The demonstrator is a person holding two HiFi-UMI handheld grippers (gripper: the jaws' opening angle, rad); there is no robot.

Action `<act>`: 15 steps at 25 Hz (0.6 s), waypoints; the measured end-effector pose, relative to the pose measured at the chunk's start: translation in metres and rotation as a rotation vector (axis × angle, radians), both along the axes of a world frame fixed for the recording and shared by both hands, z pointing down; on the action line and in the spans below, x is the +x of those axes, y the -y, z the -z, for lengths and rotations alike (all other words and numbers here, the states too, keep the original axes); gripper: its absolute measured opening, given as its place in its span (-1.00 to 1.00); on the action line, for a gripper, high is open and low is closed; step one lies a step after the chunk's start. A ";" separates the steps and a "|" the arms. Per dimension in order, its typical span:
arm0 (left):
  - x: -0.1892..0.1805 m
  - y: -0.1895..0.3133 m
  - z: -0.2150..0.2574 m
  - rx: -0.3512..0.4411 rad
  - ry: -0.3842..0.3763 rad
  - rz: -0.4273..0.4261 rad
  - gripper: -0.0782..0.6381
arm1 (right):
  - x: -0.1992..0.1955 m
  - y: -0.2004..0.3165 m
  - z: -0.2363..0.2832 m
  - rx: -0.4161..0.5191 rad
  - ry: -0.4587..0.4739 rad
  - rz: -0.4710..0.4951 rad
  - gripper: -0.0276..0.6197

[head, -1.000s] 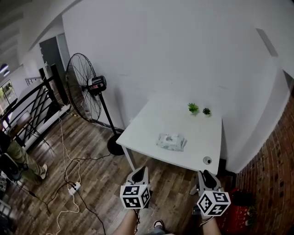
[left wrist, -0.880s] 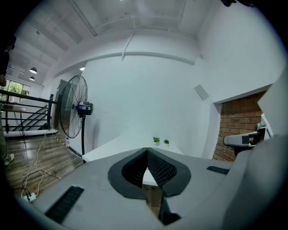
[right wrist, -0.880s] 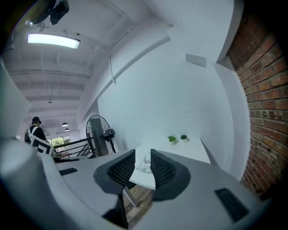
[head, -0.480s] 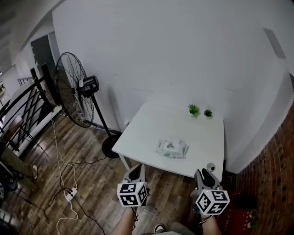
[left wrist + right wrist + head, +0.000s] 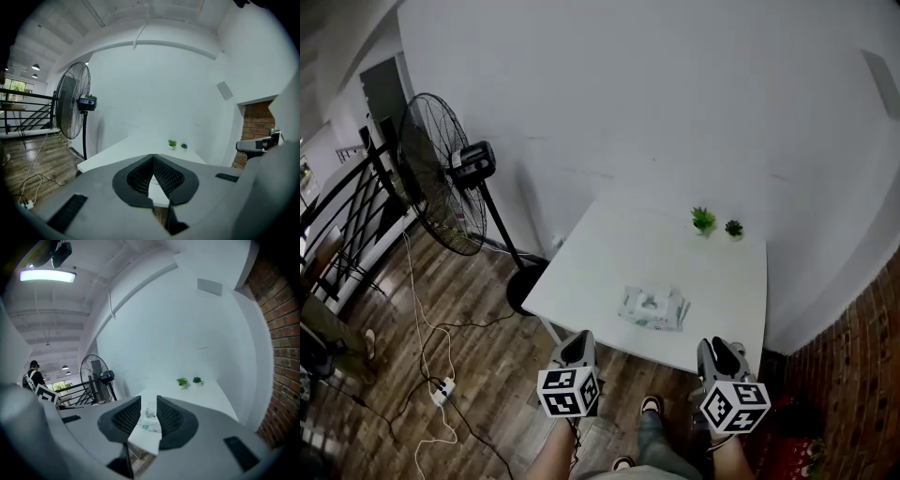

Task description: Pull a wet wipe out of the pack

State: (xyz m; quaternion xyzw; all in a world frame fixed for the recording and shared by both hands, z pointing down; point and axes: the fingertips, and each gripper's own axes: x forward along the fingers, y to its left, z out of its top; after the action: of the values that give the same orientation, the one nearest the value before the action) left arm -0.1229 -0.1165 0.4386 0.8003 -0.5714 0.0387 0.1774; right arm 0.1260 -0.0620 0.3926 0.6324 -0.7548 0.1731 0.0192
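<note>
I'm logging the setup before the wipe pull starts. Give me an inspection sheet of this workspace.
Surface: white table, mostly bare.
Job's things: wet wipe pack lying flat near the front edge, untouched.
Clutter: potted plant and darker plant at the far edge.
Grippers: left gripper shut, empty; right gripper open, empty; both short of the table.
Cables: loose cables and power strip on the wooden floor, left of the table.
Surroundings: standing fan, railing, brick wall.
</note>
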 end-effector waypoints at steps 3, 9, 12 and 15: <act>0.005 0.028 0.006 0.017 0.016 0.011 -0.77 | 0.005 0.032 0.001 0.010 0.003 0.019 -0.59; 0.026 0.096 0.012 0.015 0.023 0.040 -0.77 | 0.021 0.109 0.001 0.002 0.017 0.062 -0.60; 0.038 0.130 0.016 0.013 0.035 0.049 -0.77 | 0.032 0.149 0.001 -0.004 0.021 0.083 -0.60; 0.048 0.157 0.020 0.011 0.054 0.054 -0.77 | 0.040 0.182 0.001 -0.002 0.035 0.101 -0.60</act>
State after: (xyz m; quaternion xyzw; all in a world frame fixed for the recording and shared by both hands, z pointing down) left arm -0.0748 -0.2738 0.4189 0.7842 -0.5977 0.0523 0.1584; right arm 0.1658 -0.2442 0.3915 0.5905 -0.7857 0.1836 0.0154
